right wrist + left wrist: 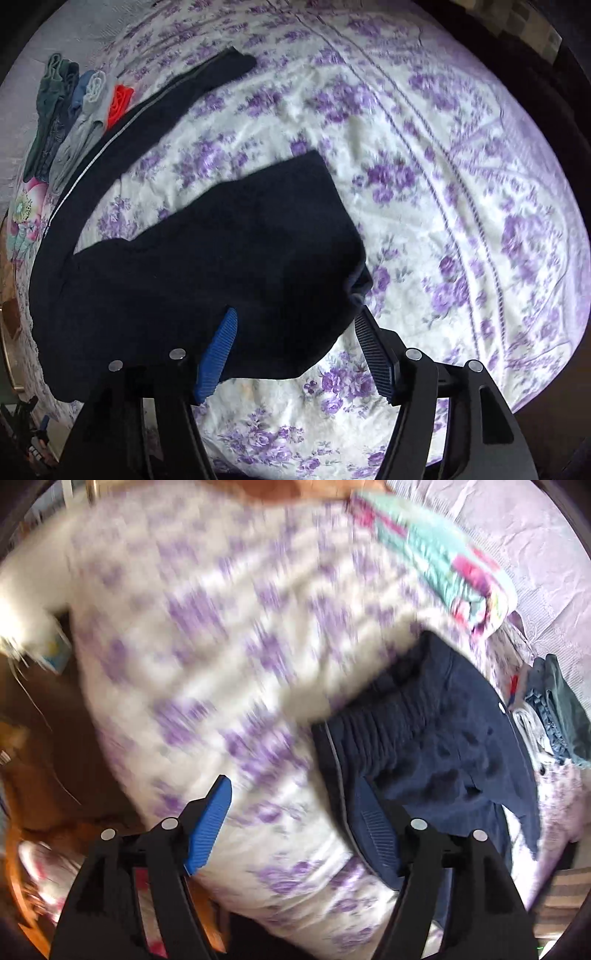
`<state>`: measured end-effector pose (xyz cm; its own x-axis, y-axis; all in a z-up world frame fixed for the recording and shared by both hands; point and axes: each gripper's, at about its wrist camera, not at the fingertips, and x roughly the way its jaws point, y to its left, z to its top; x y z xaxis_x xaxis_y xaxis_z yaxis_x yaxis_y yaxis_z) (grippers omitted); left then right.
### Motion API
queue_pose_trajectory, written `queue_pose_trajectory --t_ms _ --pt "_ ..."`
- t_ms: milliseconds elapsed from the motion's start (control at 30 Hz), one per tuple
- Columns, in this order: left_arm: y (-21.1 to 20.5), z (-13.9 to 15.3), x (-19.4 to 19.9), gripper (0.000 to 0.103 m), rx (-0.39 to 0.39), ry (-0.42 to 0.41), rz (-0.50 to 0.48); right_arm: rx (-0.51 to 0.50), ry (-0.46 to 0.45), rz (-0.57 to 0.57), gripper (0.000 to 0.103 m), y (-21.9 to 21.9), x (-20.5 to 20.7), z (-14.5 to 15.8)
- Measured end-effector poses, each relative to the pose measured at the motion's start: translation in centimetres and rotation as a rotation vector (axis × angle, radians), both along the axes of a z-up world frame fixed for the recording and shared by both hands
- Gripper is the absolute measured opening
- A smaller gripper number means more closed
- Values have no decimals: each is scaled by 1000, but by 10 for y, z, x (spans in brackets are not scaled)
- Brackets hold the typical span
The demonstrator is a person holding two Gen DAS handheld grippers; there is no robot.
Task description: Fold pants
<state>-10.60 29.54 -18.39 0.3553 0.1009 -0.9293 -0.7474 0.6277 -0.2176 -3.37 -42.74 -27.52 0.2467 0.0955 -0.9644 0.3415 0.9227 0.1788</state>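
Dark navy pants (pixel 207 258) with a thin pale side stripe lie spread on a white bedspread with purple flowers (pixel 424 177). One leg stretches toward the far left, the other lies bunched in front of my right gripper (pixel 295 328). That gripper is open and hovers over the near leg's hem. In the left wrist view the pants' gathered waistband (pixel 424 731) lies at the right. My left gripper (pixel 295 801) is open beside the waist's edge, its right finger over the navy cloth. This view is motion-blurred.
A stack of folded clothes (pixel 70 122), green, blue, grey and orange, lies at the far left of the bed; it also shows in the left wrist view (pixel 550 709). A folded turquoise and pink blanket (pixel 443 561) lies beyond the pants. Wooden floor (pixel 48 738) lies left of the bed.
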Motion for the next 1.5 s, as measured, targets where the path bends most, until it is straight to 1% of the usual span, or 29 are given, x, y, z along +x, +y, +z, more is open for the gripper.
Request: queue_pose_trajectory --t_ms 33,67,133,200,233,267,300,367,400,467,533,567,600,633,700,800,900,967,1000,1067,1100,1133,1167,1200,1267,1300,1367,1467,1500 --pt "-1 13 4 69 35 -14 -13 -5 -39 11 75 0 8 13" --pt "-2 23 12 70 59 -28 -33 2 -76 23 76 0 20 24" --pt "-15 39 53 71 67 -62 -129 69 -157 41 78 0 57 38" --pt "-32 45 97 72 63 -100 -225 139 -207 38 78 4 106 44" --pt "-41 43 126 73 53 -111 -276 178 -234 40 78 7 131 43" --pt "-46 40 141 73 46 -112 -300 217 -254 34 78 7 158 40" --pt "-52 29 176 73 24 -95 -338 253 -262 19 78 8 182 34" --pt "-65 6 215 73 -23 -58 -372 253 -221 -13 77 14 226 17" --pt "-70 -9 238 73 -37 -17 -389 256 -188 -29 76 15 242 4" --pt "-82 -32 262 72 -14 60 -427 287 -134 -63 67 16 259 -20" --pt "-88 -58 282 72 23 152 -452 305 -104 -85 54 16 270 -39" --pt "-91 -66 284 72 28 176 -453 303 -105 -88 46 16 273 -45" --pt "-91 -76 288 72 35 209 -455 299 -110 -88 18 17 275 -50" --pt "-92 -80 289 72 44 223 -458 311 -115 -76 5 17 278 -54" --pt "-95 -82 289 72 63 233 -468 290 -120 -64 5 19 269 -49" --pt "-93 -83 282 72 53 218 -481 272 -117 -64 5 12 248 -37" --pt "-92 -86 277 72 56 216 -496 272 -100 -75 6 5 235 -47" --pt "-93 -90 278 80 63 233 -507 267 -68 -70 13 8 237 -66" --pt "-99 -93 284 85 65 241 -515 275 -93 -78 14 8 237 -69" --pt "-104 -95 282 86 78 263 -540 275 -85 -58 25 11 237 -63" --pt "-105 -93 281 86 71 264 -552 265 -71 -35 40 13 236 -57" --pt "-106 -89 279 84 58 258 -566 228 -59 -15 49 16 233 -49" --pt "-103 -83 277 84 45 245 -585 180 -60 5 50 18 226 -37" --pt "-100 -73 273 84 48 225 -608 156 -72 22 51 19 217 -26" --pt "-89 -48 268 84 123 181 -665 147 -110 44 54 20 192 0" --pt "-85 -40 268 84 138 164 -694 146 -128 57 58 19 178 10" --pt "-71 -27 275 86 133 120 -808 140 -156 87 60 20 148 26" --pt "-56 -27 306 88 150 142 -954 131 -163 119 60 27 108 38" --pt "-49 -32 321 88 135 163 -990 134 -163 134 60 32 98 39"
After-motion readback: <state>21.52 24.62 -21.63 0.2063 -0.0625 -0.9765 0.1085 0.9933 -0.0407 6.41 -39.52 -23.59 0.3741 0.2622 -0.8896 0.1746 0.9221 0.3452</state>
